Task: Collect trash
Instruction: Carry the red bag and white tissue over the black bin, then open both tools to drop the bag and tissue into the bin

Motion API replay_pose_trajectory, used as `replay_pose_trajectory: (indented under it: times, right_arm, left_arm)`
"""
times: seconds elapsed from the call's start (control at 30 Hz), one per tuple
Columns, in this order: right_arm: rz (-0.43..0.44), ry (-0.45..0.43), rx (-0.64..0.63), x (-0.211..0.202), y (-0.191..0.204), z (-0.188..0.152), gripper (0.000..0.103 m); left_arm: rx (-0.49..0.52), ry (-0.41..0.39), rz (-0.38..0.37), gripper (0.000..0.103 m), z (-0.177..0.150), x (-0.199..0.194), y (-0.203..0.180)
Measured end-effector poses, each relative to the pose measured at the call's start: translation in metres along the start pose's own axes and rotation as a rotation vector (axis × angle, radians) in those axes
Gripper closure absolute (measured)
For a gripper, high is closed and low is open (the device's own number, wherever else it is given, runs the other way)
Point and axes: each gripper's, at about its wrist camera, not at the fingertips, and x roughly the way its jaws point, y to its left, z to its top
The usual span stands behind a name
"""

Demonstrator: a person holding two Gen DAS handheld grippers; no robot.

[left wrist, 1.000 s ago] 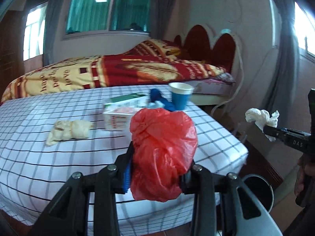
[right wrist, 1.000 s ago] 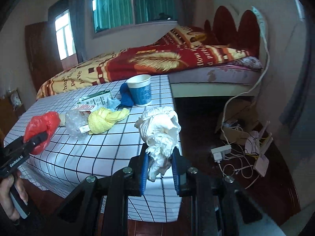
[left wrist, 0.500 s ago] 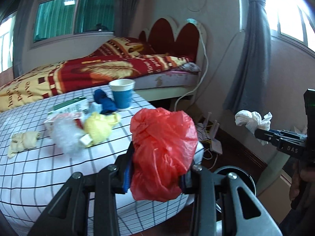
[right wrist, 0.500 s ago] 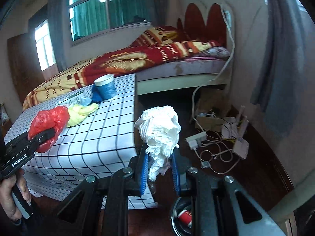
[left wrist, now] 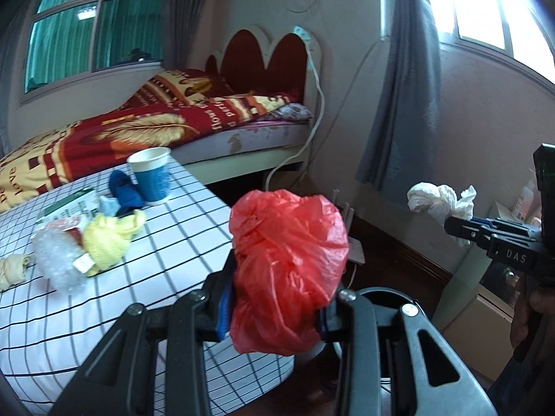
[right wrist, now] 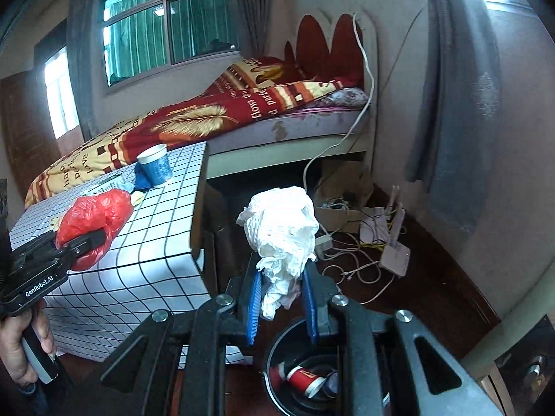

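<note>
- My left tongs (left wrist: 274,315) are clamped on a crumpled red plastic bag (left wrist: 289,270); it bulges above and below the blue pads and hangs just past the corner of the desk (left wrist: 166,242), over the floor.
- My right tongs (right wrist: 282,306) are closed tight on a wad of white tissue (right wrist: 282,228), whose lower tail dangles between the blue pads.
- Straight below that tissue sits a round black bin (right wrist: 305,371) on the dark floor; I can see a red and white can (right wrist: 303,376) lying inside it.
- In the left view the bin's rim (left wrist: 385,294) shows just behind the red bag, mostly hidden by the tongs.
- Each camera catches the other tool: the right tongs with the tissue (left wrist: 440,201) at the right edge of the left view, the left tongs with the red bag (right wrist: 93,222) at the left edge of the right view, with a hand (right wrist: 20,343) on the handle.
- Still on the checked desk cloth: a blue paper cup (left wrist: 151,175) standing upright, a blue rag (left wrist: 123,190) just beside it, a yellow crumpled cloth (left wrist: 107,239), a clear bubble-wrap lump (left wrist: 59,260), a green and white carton (left wrist: 69,204), and a beige wad (left wrist: 12,270) at the left edge.
- Behind the desk is a bed (left wrist: 138,128) with a red and yellow cover.
- A white router (right wrist: 393,253) and tangled cables lie on the floor near the wall.
</note>
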Motion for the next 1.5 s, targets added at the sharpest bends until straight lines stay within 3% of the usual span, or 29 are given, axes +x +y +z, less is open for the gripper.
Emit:
replay_pose_trajectory:
  times: [0.53, 0.77, 1.07, 1.23, 1.27, 1.3, 1.33, 1.37, 1.43, 1.5]
  right_arm:
    - [-0.048, 0.053, 0.029, -0.005, -0.043, -0.050, 0.080]
    - [-0.065, 0.127, 0.057, 0.009, -0.065, -0.078, 0.080]
    - [-0.060, 0.216, 0.056, 0.036, -0.081, -0.102, 0.080]
    - [-0.026, 0.309, 0.071, 0.060, -0.090, -0.118, 0.079]
    - [-0.026, 0.324, 0.068, 0.065, -0.090, -0.121, 0.076]
    - [-0.055, 0.348, 0.060, 0.071, -0.091, -0.125, 0.058]
    - [-0.113, 0.380, 0.063, 0.079, -0.094, -0.128, 0.021]
    - [-0.168, 0.396, 0.085, 0.083, -0.101, -0.132, 0.012]
    - [-0.180, 0.396, 0.128, 0.084, -0.111, -0.134, 0.010]
    - [-0.192, 0.383, 0.146, 0.080, -0.115, -0.131, 0.010]
  left_arm:
    - [0.103, 0.077, -0.152, 0.065, -0.020, 0.032, -0.069]
    - [0.145, 0.156, -0.246, 0.065, -0.040, 0.056, -0.103]
    - [0.166, 0.257, -0.301, 0.065, -0.058, 0.093, -0.124]
    - [0.160, 0.331, -0.344, 0.064, -0.068, 0.115, -0.134]
    - [0.158, 0.348, -0.352, 0.059, -0.070, 0.120, -0.136]
    - [0.151, 0.366, -0.351, 0.052, -0.072, 0.124, -0.135]
    - [0.140, 0.393, -0.322, 0.028, -0.075, 0.130, -0.134]
    - [0.126, 0.396, -0.302, 0.012, -0.076, 0.131, -0.130]
    - [0.101, 0.377, -0.268, 0.005, -0.075, 0.126, -0.120]
    - [0.090, 0.365, -0.221, 0.004, -0.074, 0.120, -0.111]
